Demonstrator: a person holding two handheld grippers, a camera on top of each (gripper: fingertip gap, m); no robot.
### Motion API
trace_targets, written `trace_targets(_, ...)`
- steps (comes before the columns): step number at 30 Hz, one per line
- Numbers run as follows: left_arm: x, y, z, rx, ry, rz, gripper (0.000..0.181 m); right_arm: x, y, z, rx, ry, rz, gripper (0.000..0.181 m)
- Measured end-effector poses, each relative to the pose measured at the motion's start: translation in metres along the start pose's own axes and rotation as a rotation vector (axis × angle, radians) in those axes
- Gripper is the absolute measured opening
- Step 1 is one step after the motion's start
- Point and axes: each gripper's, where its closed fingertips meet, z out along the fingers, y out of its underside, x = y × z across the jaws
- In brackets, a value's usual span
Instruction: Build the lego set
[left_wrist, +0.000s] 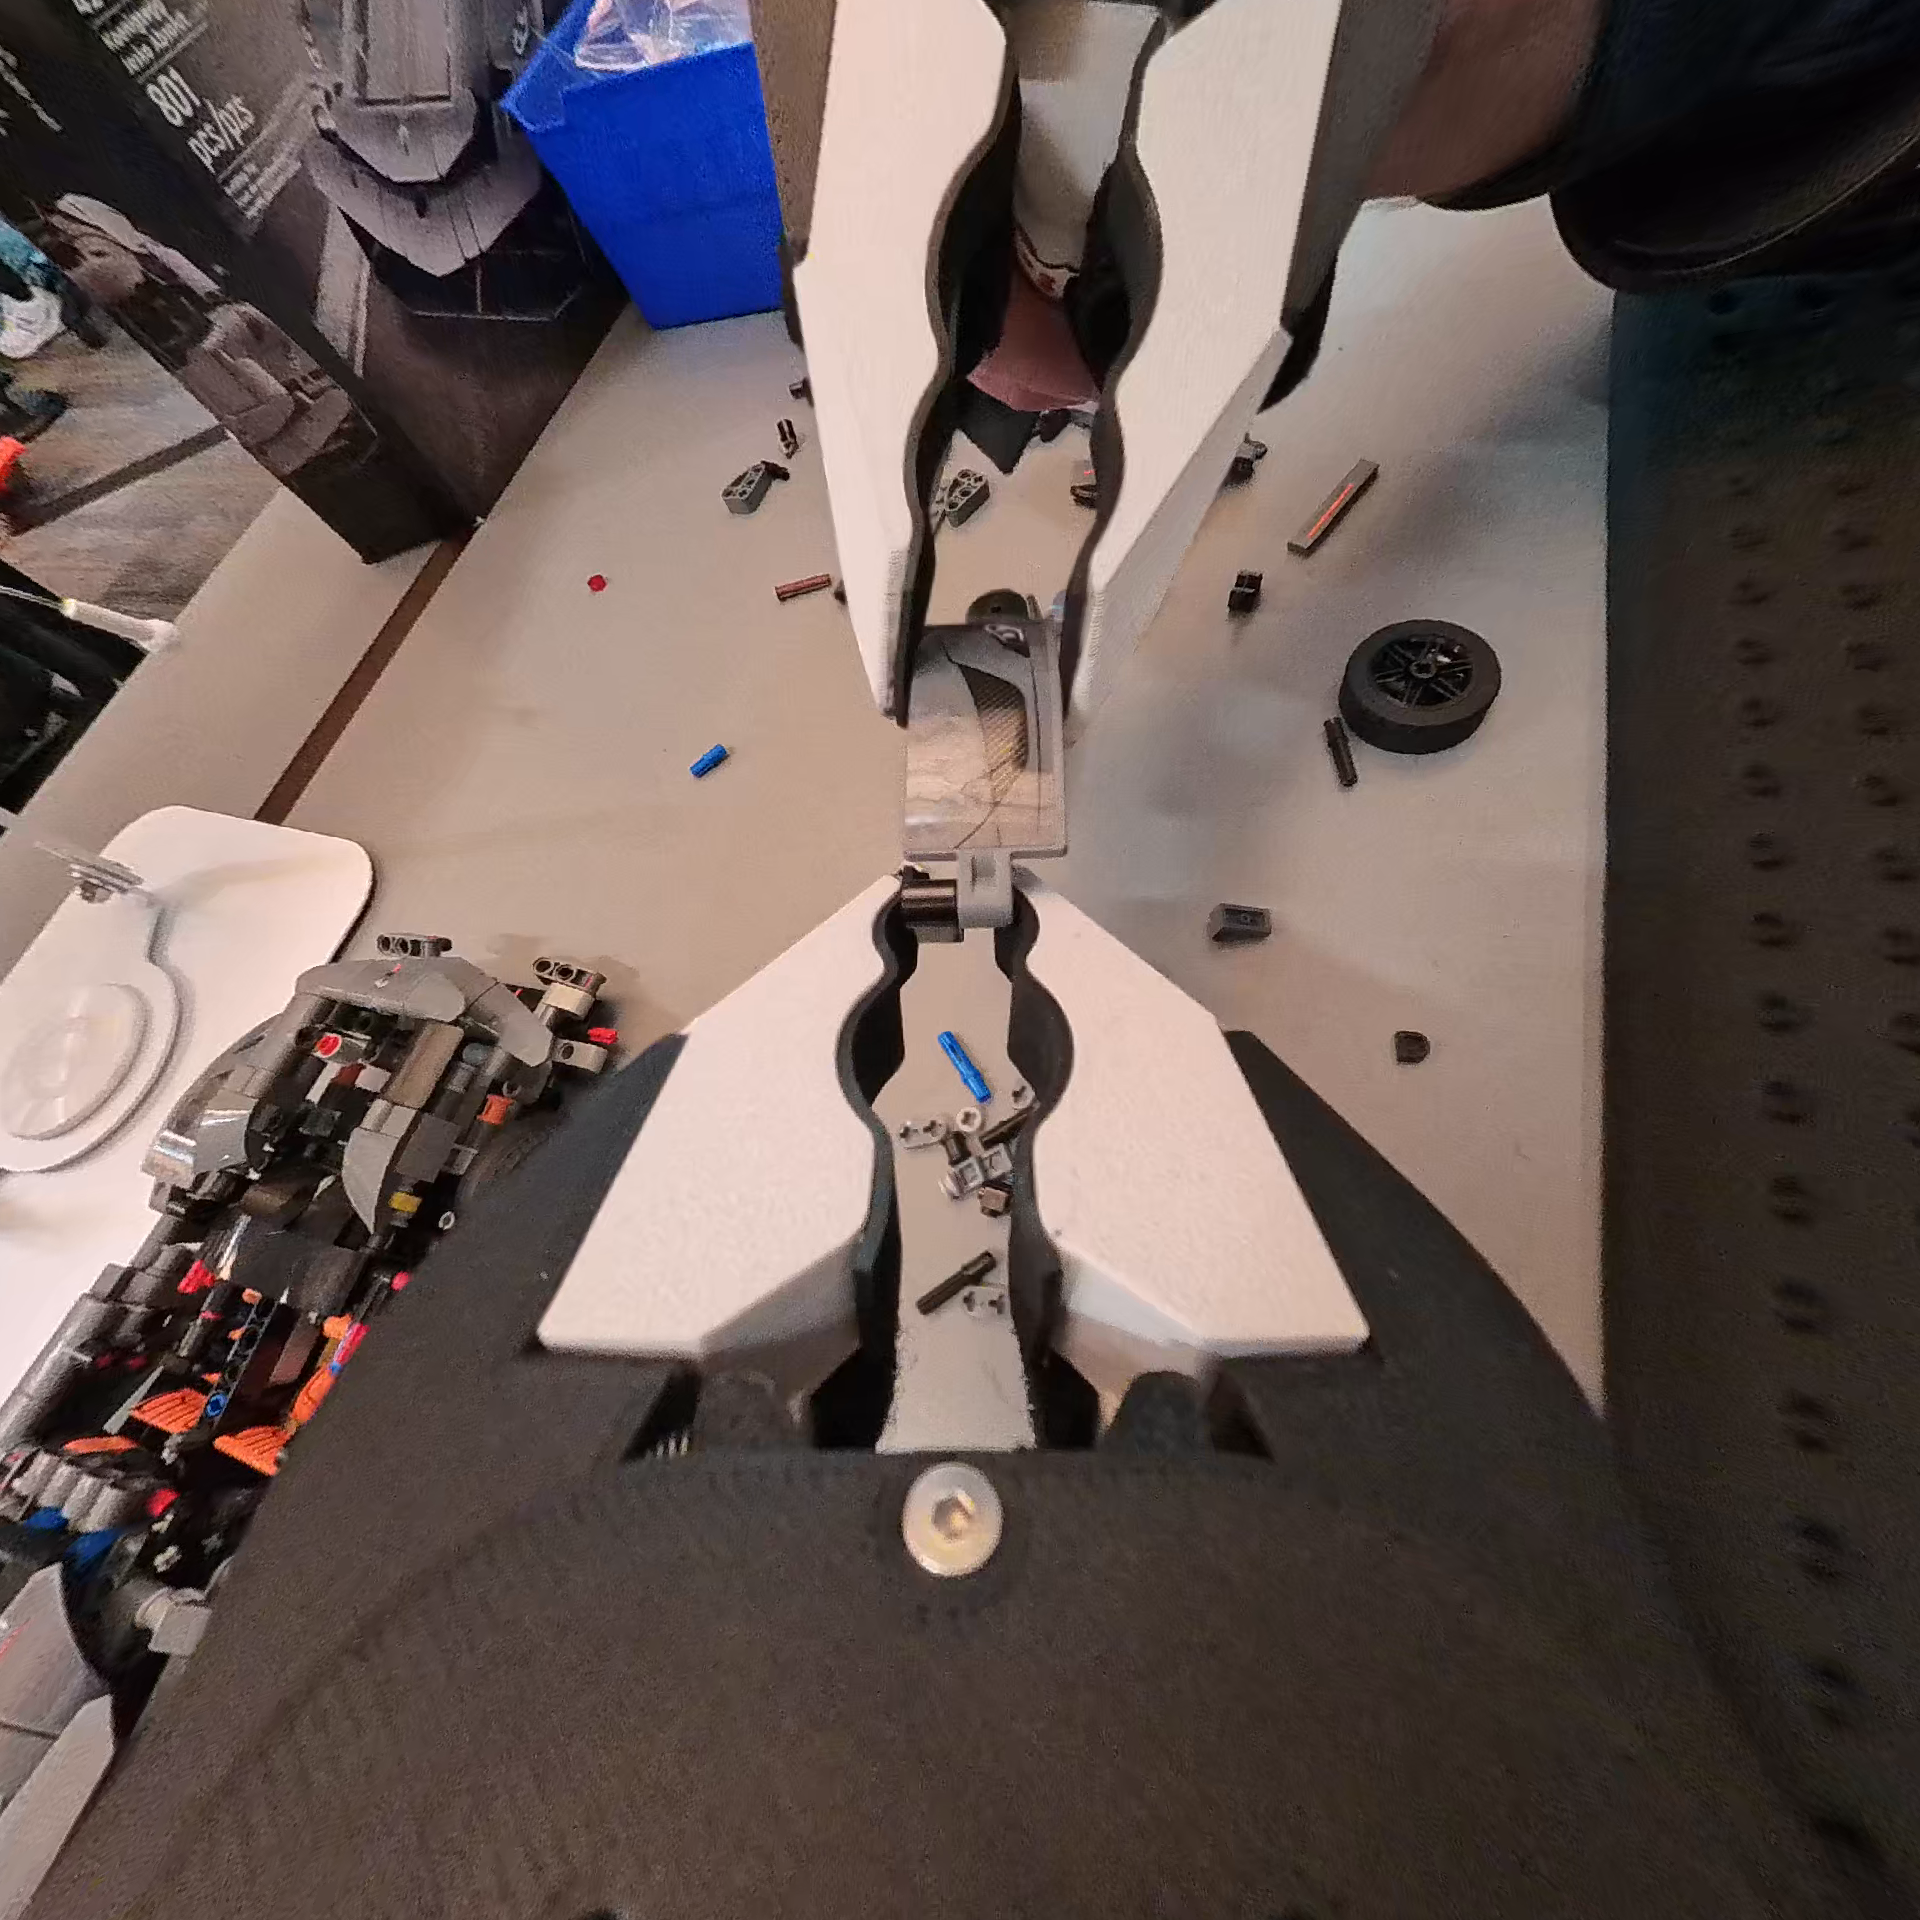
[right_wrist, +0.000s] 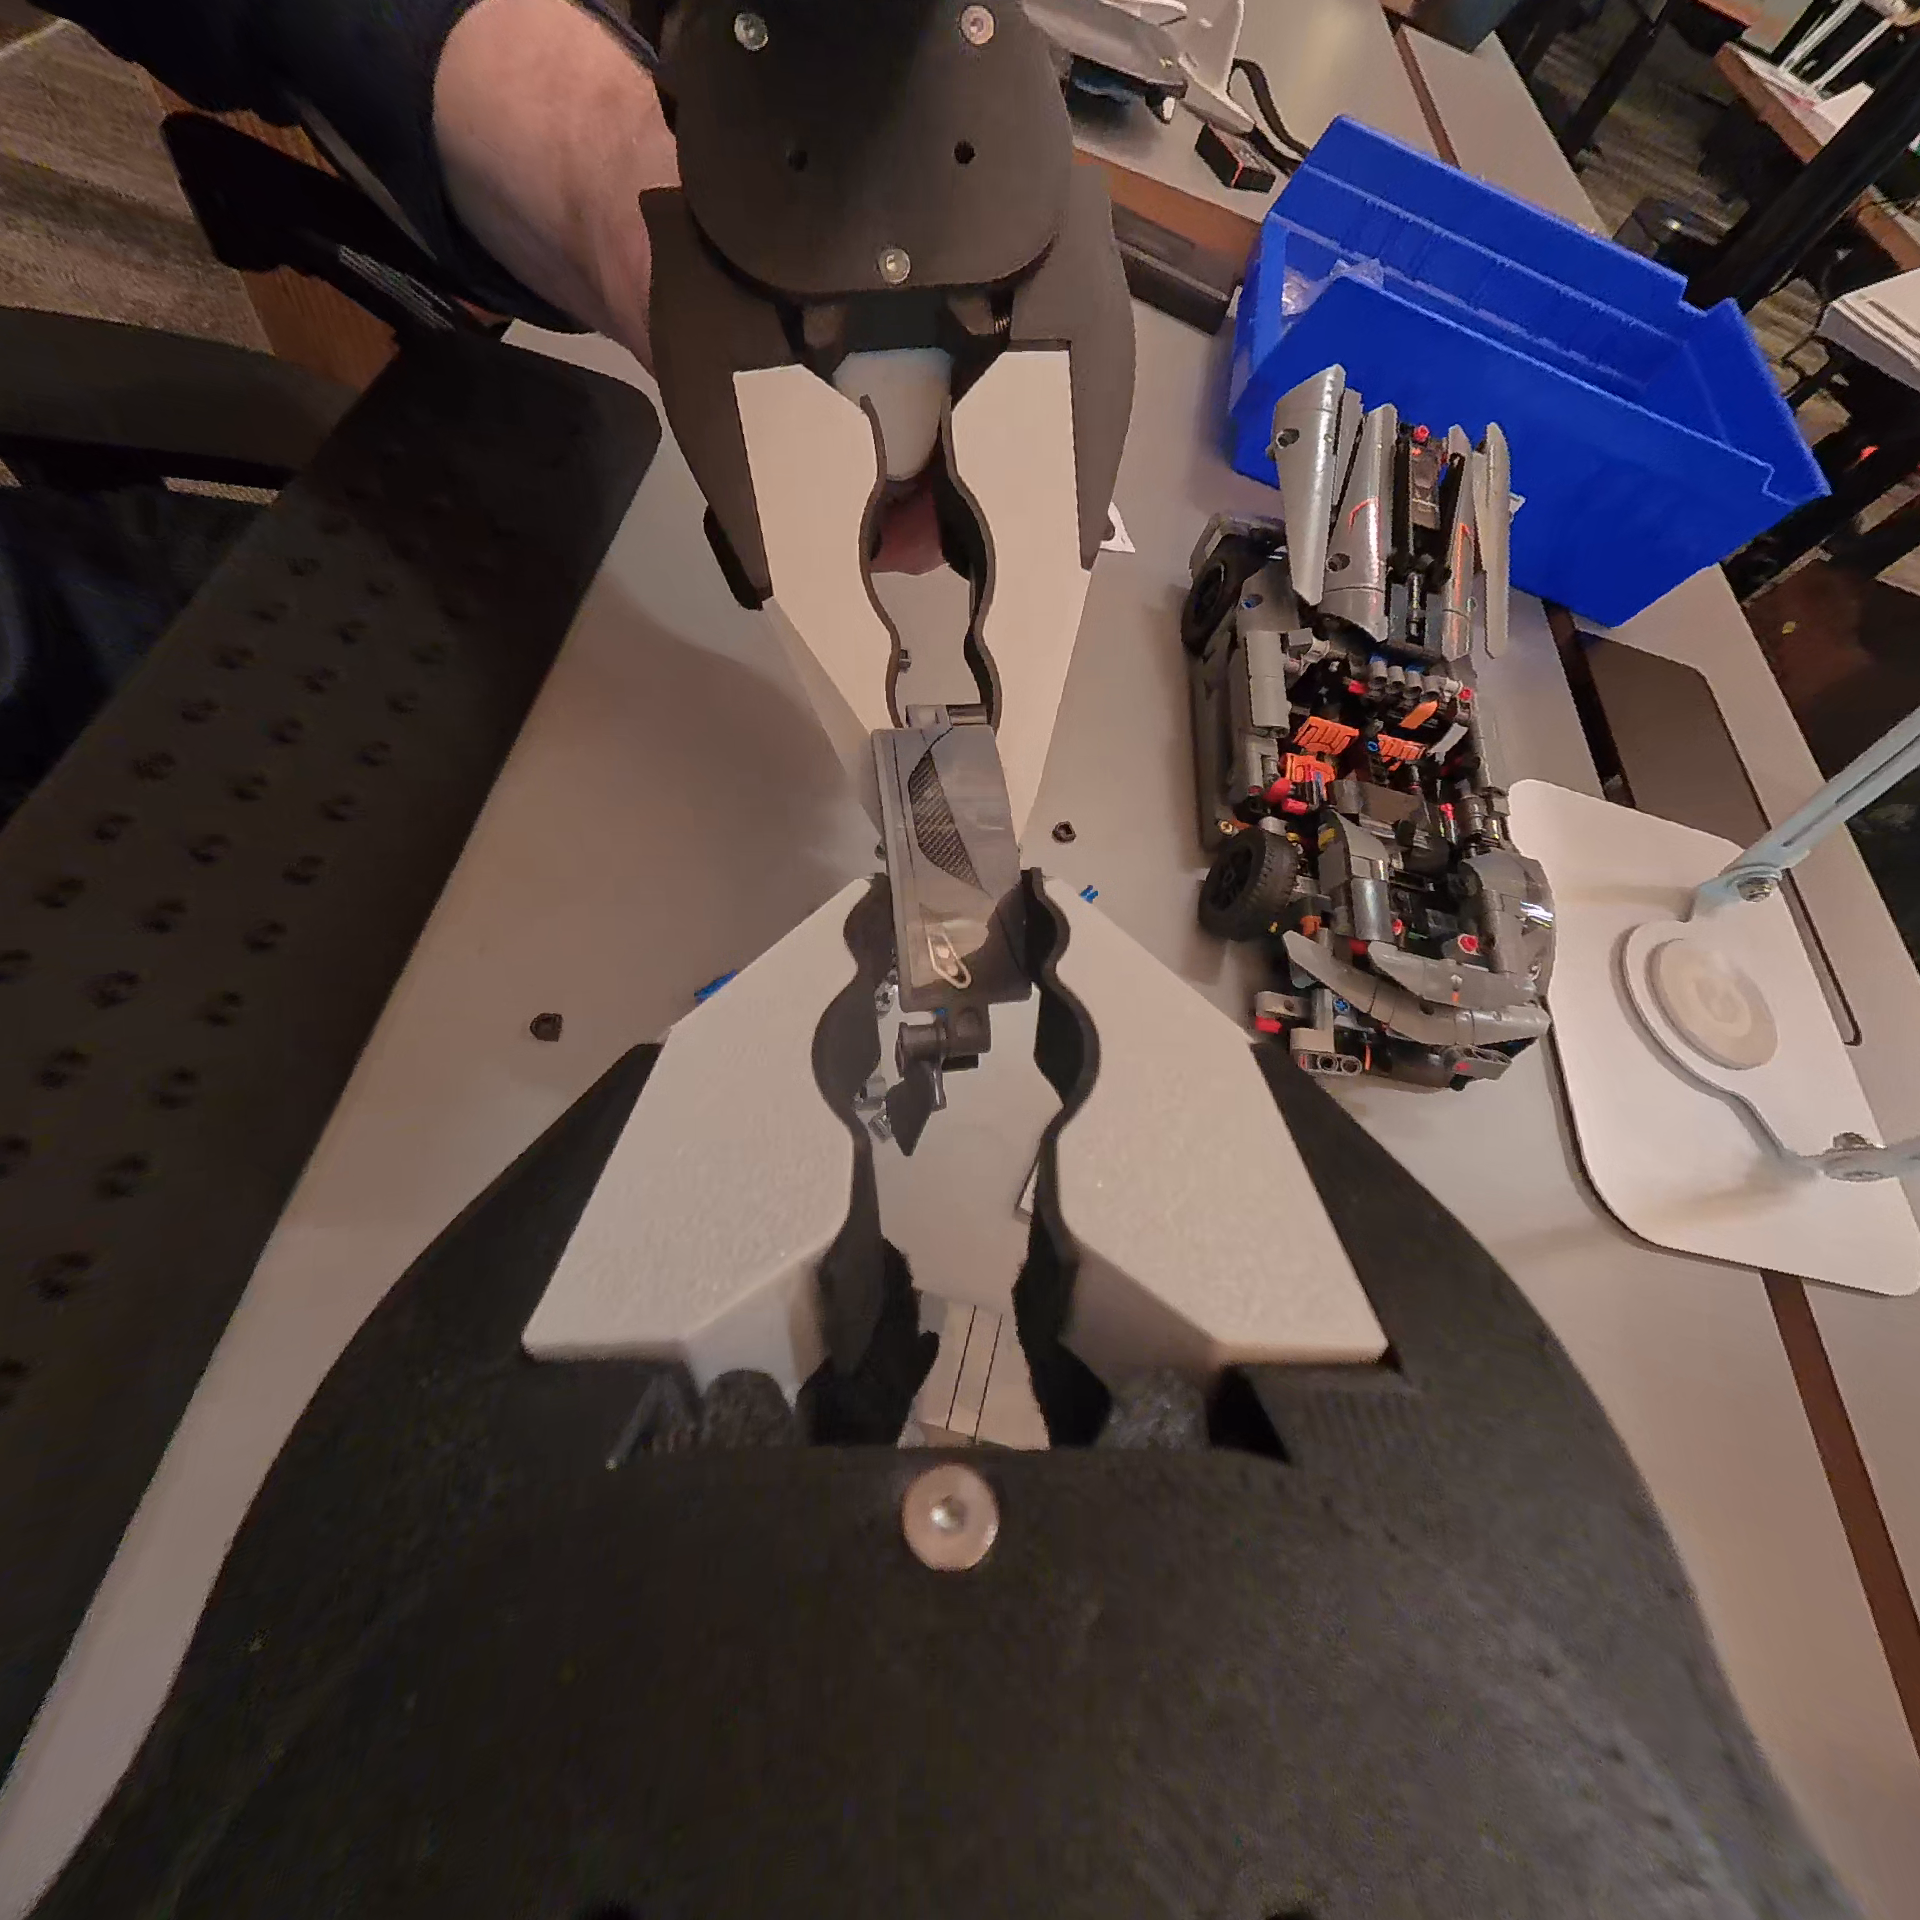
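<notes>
Both grippers meet over the middle of the bench (left_wrist: 520, 644), each pinching one end of the same grey panel piece (left_wrist: 982, 748). My left gripper (left_wrist: 956, 909) is pressed onto the small grey-and-black connector at the panel's near end. My right gripper (right_wrist: 951, 935) clamps the panel's other end between its fingers; in the left wrist view it comes in from the far side (left_wrist: 987, 675), and a dark pin assembly (right_wrist: 930, 1049) hangs under the panel inside its jaws. The panel is held clear above the bench surface.

Largest of the rest, a blue bin (right_wrist: 1507, 353) sits toward the bench's far edge, with the set's dark box (left_wrist: 312, 239) beside it. The half-built grey car (right_wrist: 1371, 769), orange and black inside, lies on the bench between the bin and a white stand base (right_wrist: 1714, 1143). A black perforated mat (right_wrist: 260, 831) covers the opposite side. A loose black wheel (left_wrist: 1418, 686) rests near the mat's edge. Small pins and connectors (left_wrist: 966, 1153) are scattered under my left gripper, among them a blue pin (left_wrist: 964, 1065).
</notes>
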Motion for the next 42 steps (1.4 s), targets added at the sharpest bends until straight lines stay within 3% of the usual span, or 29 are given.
trace_targets(15,0.004,0.009,0.004,-0.067,-0.004,0.047,0.010,-0.006,0.018,0.009,-0.113,0.007,-0.075,0.022)
trace_targets(42,0.000,0.017,0.006,-0.112,-0.032,0.071,0.011,-0.003,0.018,0.008,-0.118,0.028,-0.080,0.022)
